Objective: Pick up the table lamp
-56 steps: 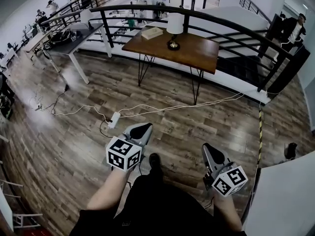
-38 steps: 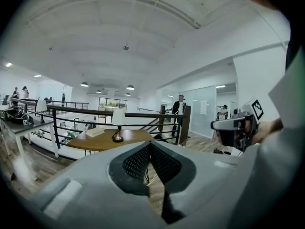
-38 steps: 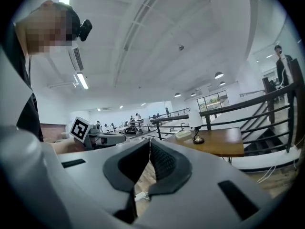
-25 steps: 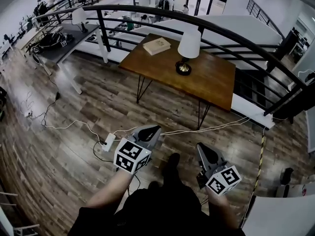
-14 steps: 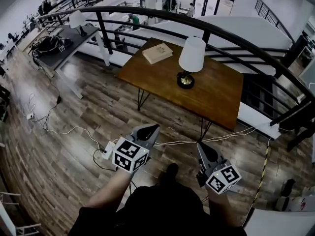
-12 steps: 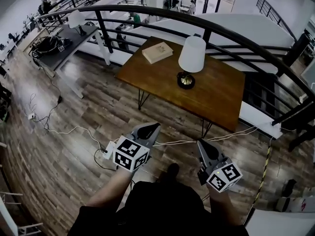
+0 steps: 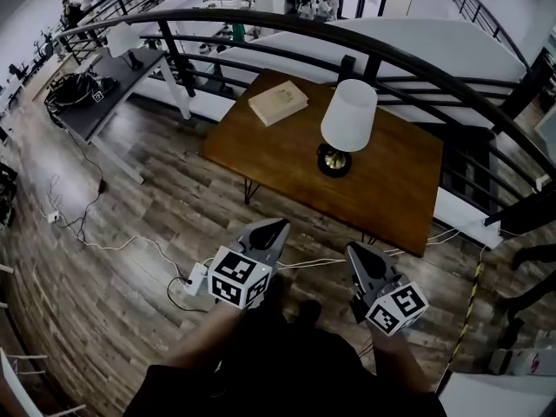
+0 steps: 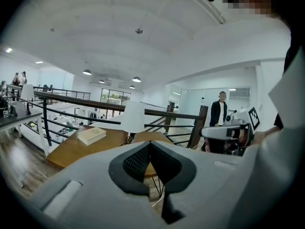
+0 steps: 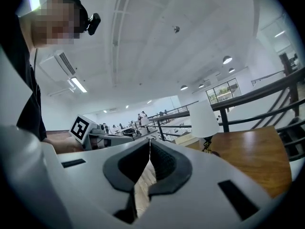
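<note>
A table lamp [image 7: 347, 122] with a white shade and a dark round base stands upright on a brown wooden table [image 7: 278, 150]. In the left gripper view the lamp [image 8: 133, 119] shows beyond the jaws, and in the right gripper view the lamp [image 9: 203, 121] is ahead to the right. My left gripper [image 7: 273, 228] and right gripper [image 7: 354, 252] hang side by side short of the table's near edge, well apart from the lamp. Both are shut, tips touching, with nothing between them.
A closed book [image 7: 278, 102] lies on the table's far left part. A curved black railing [image 7: 408, 63] runs behind the table. White cables and a power strip [image 7: 196, 280] lie on the wooden floor. A grey desk [image 7: 95, 89] stands at far left.
The table and lamp have come closer and lower in the head view as I walk toward them. Both grippers keep their side-by-side pose, still shut.
</note>
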